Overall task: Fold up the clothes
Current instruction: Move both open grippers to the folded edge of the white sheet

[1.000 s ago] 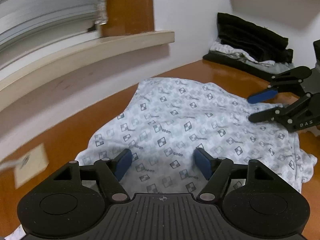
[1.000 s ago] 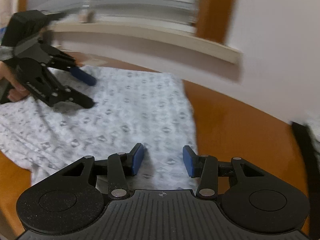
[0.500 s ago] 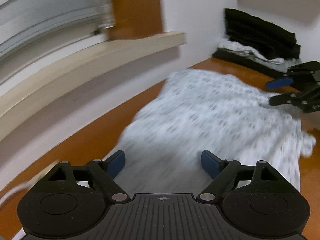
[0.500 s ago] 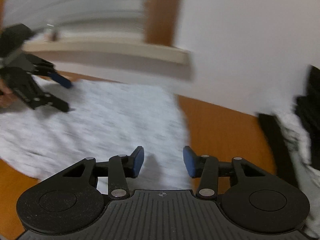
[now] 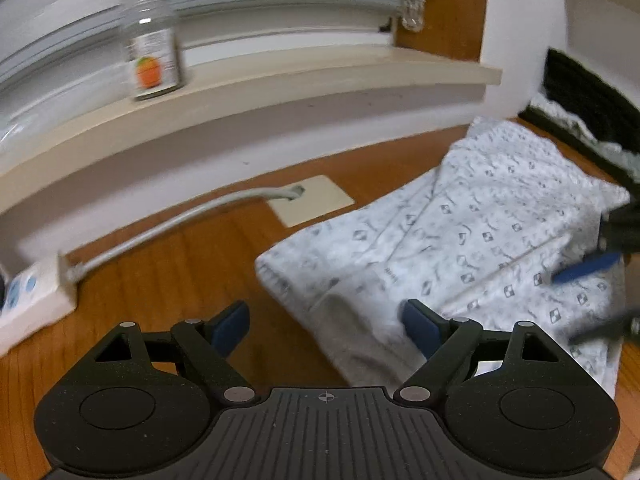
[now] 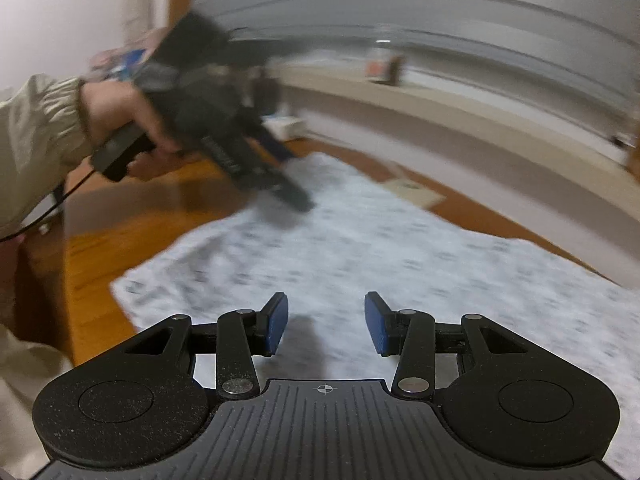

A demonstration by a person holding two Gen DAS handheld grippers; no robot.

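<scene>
patterned garment [image 5: 480, 240] lies partly folded on desk [image 5: 180, 272] | more folds left | left gripper [image 5: 324, 326] fingers wide apart, empty | right gripper [image 6: 325, 322] fingers apart, empty

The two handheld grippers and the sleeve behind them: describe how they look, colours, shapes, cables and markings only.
Both the left gripper and the right gripper are matte black plastic, with ribbed bases, a small crosshair mark, round side discs, silver pivot pins and linkage arms ending in blue pads. In the right wrist view, the left one has a black handle trailing a thin black cable. The sleeve is beige with a gathered cuff.
</scene>
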